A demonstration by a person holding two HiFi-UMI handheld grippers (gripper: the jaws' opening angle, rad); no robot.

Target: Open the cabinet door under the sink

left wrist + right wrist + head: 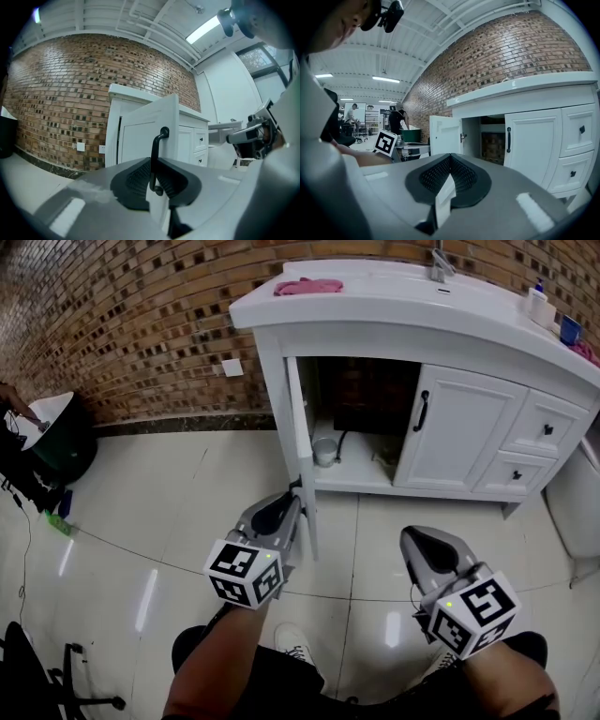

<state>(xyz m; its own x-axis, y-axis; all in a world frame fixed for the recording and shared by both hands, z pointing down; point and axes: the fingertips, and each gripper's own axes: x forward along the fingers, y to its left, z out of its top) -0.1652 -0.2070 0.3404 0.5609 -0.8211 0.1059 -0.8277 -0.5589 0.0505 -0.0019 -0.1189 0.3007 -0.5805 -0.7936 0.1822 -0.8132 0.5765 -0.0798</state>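
Note:
The white sink cabinet [281, 381] has its left door [303, 460] swung out towards me, seen edge-on in the head view. My left gripper [292, 500] is at that door's outer edge. In the left gripper view the door [140, 136] faces me, and my left gripper [153, 180] is shut on its black handle [157, 150], which runs upright between the pads. My right gripper [419, 538] hangs lower right, apart from the cabinet. In its own view it [450, 164] is shut with nothing in it, and the open door [445, 136] shows beyond.
The right door [459, 432] with a black handle [421, 412] stays closed, with two drawers [548, 427] beside it. A small grey pot [324, 451] stands inside the cabinet. On the counter lie a pink cloth [307, 286] and bottles [539, 306]. A dark bin [61, 442] stands far left.

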